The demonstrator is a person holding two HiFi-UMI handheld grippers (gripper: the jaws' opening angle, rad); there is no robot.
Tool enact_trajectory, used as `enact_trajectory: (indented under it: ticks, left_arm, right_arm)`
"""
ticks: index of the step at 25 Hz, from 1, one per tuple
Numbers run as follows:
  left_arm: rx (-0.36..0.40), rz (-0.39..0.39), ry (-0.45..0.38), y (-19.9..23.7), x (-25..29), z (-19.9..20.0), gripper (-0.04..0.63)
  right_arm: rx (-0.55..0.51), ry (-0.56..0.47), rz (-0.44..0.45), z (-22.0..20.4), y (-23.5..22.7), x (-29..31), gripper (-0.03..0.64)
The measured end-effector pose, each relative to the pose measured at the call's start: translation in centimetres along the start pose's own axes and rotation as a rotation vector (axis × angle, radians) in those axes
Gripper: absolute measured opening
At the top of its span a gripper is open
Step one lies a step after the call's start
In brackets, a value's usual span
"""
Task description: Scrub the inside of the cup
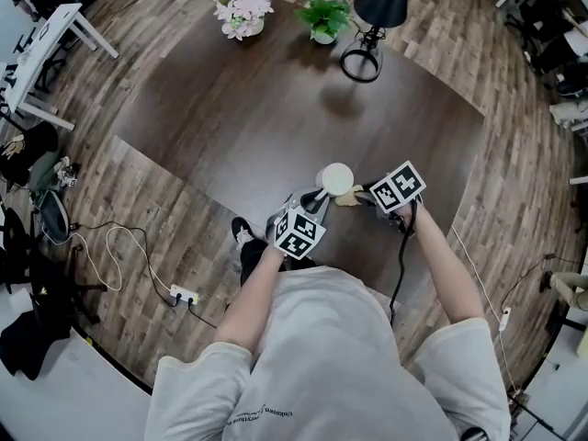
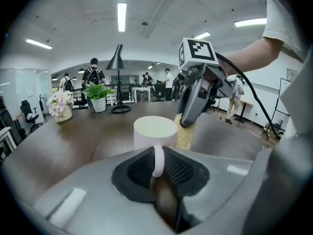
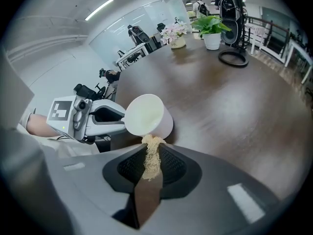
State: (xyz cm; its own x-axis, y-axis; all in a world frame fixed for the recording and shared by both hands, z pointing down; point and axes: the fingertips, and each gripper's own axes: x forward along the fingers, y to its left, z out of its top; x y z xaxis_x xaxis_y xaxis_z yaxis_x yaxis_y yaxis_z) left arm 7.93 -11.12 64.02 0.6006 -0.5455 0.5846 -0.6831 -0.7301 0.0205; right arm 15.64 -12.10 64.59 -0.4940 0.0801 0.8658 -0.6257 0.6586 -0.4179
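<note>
The left gripper [image 2: 157, 169] is pinching the white cup [image 2: 154, 131] by its handle, over the near edge of the dark table [image 1: 276, 108]. The right gripper [image 3: 148, 168] is clamping a tan scrubber [image 3: 150, 153] over that same table edge.

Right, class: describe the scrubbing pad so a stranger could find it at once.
At the near edge of the dark brown table, a white cup is held. The pad is pinched in the right gripper beside its rim. It alone is tan and fibrous.

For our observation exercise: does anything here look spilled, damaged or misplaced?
Nothing stands out: the left gripper holds the white cup by its handle, the right gripper holds a tan scrubber near its rim.
</note>
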Motion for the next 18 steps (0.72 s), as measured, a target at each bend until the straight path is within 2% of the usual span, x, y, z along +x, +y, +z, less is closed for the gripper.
enact_trajectory:
  ticks: [6, 11, 15, 18]
  left_arm:
    - [0.032, -0.033, 0.001, -1.1, -0.3, 0.1, 0.055]
    - [0.067, -0.112, 0.003, -3.0, -0.6, -0.1, 0.054]
    - [0.071, -0.194, 0.013, -4.4, -0.9, -0.7, 0.054]
    - [0.106, -0.252, 0.024, -5.1, -1.0, -1.0, 0.054]
  right_arm:
    - [0.032, -0.004, -0.04, -0.8, -1.8, -0.5, 0.092]
    - [0.049, -0.04, -0.053, 0.3, -2.6, -1.0, 0.091]
    - [-0.009, 0.008, -0.01, -0.3, -1.8, -1.3, 0.089]
    - [-0.036, 0.046, 0.031, -1.1, -1.2, -1.4, 0.089]
